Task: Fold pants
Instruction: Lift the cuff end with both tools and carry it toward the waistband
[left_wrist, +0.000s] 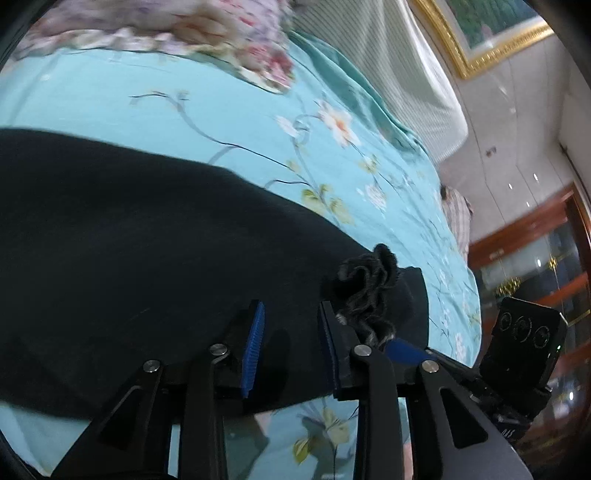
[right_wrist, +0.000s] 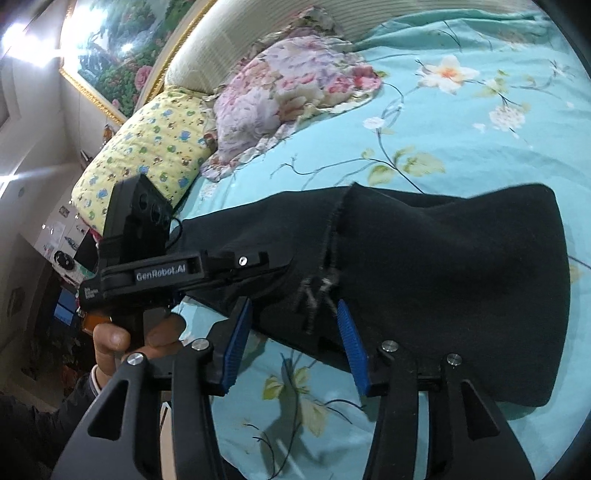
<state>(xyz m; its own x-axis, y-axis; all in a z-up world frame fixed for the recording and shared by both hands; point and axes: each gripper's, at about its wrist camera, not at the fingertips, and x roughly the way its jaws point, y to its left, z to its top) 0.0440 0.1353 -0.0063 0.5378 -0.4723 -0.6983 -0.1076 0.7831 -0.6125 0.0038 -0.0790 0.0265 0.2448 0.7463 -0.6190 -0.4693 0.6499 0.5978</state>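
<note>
Pants (right_wrist: 443, 266) lie folded over on bed (right_wrist: 461, 140); left tongs (left_wrist: 290, 343) and right tongs (right_wrist: 291, 343) both released, holding nothing; further folds likely remain.

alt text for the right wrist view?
Black pants lie on a turquoise floral bedsheet, with the open right gripper over their near edge. The left gripper, held by a hand, sits left; pillows behind.

Each hand-held gripper (left_wrist: 290, 347) (right_wrist: 291, 347) was matte black, with forked struts, silver round screw heads and ribbed blue pads (left_wrist: 253, 350) (right_wrist: 351, 347). The left one (right_wrist: 177, 273), seen from the right wrist, bore white "GenRobot.AI" lettering and a three-lens black camera block (right_wrist: 136, 218). The hand (right_wrist: 122, 343) on its grip wore a dark sleeve (right_wrist: 37, 424).
</note>
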